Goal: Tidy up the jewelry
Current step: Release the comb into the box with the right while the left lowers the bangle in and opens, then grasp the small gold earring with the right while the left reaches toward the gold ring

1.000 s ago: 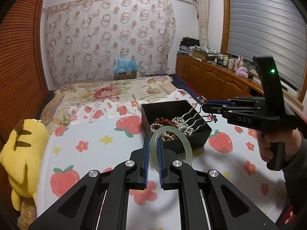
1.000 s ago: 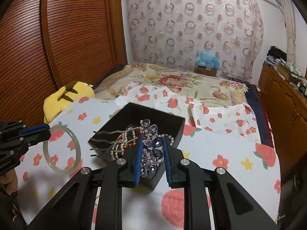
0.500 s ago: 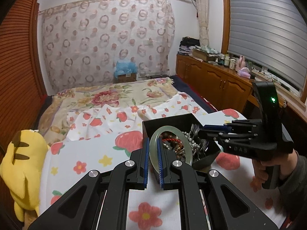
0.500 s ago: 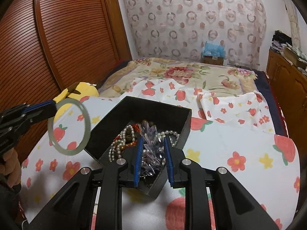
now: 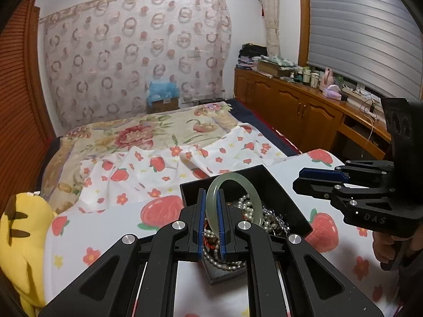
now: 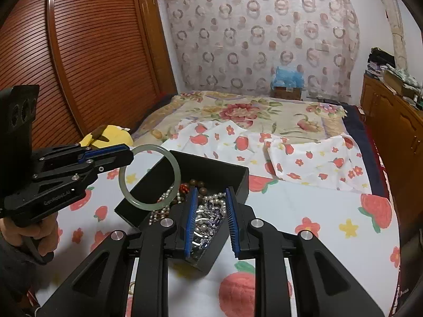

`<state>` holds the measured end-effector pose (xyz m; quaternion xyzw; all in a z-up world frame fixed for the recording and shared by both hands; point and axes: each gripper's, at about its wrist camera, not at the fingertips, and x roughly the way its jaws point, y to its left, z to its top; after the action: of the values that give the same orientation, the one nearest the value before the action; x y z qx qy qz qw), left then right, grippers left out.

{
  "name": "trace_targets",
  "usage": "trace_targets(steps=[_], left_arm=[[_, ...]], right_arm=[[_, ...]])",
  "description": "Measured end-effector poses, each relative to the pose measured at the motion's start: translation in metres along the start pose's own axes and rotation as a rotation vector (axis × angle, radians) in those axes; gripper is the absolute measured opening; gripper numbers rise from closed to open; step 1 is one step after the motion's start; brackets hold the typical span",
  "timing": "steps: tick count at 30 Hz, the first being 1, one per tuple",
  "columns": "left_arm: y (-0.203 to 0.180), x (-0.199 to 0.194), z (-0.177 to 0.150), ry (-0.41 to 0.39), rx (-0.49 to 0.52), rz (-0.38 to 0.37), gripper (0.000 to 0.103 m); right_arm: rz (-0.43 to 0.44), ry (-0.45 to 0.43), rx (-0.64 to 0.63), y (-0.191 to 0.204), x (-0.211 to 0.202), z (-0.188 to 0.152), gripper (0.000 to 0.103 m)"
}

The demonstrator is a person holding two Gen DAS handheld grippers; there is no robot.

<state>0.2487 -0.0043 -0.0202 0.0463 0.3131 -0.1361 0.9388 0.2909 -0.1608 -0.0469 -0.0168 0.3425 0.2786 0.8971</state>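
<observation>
Sitting on the white bedsheet with red strawberries and flowers (image 6: 330,211) is an open black rectangular box (image 6: 211,170). It holds a heap of jewelry: white pearl strings (image 6: 169,198), brown and red bead strings (image 6: 193,185), and a sparkly blue-and-silver hairpiece (image 6: 206,216) lying on top near the front.

The left gripper (image 5: 210,219) is pinching a pale green round jade bangle (image 5: 232,182) between its blue pads. It holds the bangle up on its edge, over the left side of the box. The bangle touches nothing but the pads.

The right gripper (image 6: 210,219) has its jaws a little apart, with nothing pinched. It hovers just above the front of the box, and the hairpiece shows through the gap below.

The left wrist view shows a long brown wooden cabinet (image 5: 304,108) with small things on top, under a grey window shutter (image 5: 364,31). It also shows the right gripper from the side, held in a hand (image 5: 388,248). The right wrist view shows brown slatted wardrobe doors (image 6: 87,52) and the whole ring of the bangle from the side. A yellow plush toy (image 5: 23,240) lies by the bed's left edge. Both views show the patterned curtain (image 6: 264,34) on the far wall.
</observation>
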Motion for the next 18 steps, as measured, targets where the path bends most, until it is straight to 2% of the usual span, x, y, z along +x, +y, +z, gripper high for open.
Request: trace_targets(steps=[9,15,16,18], left_arm=[[-0.007,0.02,-0.001,0.043,0.021,-0.005,0.008],[-0.011,0.019,-0.001,0.041,0.023,-0.011,0.008],[-0.012,0.017,-0.002,0.04,0.024,-0.014,0.009],[-0.014,0.011,-0.007,0.038,0.026,-0.024,0.022]], right_arm=[[-0.025,0.004,-0.012,0.0,-0.008,0.0,0.025],[-0.041,0.011,-0.035,0.004,-0.023,-0.009,0.025],[-0.039,0.014,-0.038,0.006,-0.027,-0.013,0.025],[-0.03,0.024,-0.042,0.01,-0.033,-0.024,0.026]])
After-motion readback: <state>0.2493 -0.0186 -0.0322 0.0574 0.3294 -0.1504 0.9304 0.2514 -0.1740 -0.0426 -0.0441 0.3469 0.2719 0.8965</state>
